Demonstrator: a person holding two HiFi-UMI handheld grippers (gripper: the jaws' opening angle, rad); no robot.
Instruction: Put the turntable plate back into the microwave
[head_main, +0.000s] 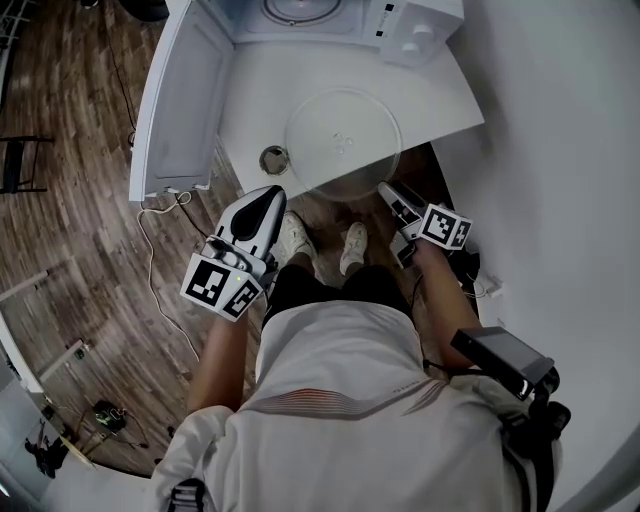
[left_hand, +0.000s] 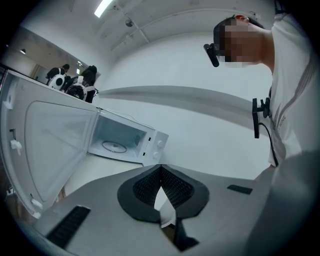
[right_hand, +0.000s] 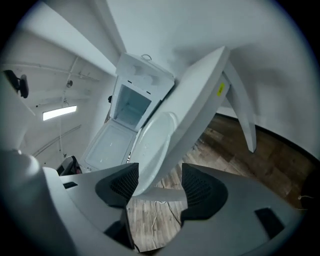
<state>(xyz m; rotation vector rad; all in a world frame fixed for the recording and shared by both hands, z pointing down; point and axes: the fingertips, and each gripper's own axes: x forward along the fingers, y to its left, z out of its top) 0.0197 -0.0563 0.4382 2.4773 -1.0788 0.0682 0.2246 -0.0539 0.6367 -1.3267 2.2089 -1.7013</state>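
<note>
Glass turntable plate | rim between spread right hand-held gripper jaws | left hand-held gripper pressed together

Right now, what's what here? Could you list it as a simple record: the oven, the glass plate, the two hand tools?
Microwave: on the white table, door swung open
Turntable plate: clear glass, outside the microwave, flat on the table, near rim past the table's edge
Right gripper: jaws open, plate rim between them
Left gripper: jaws together, empty
Small round part: on the table, left of the plate
</note>
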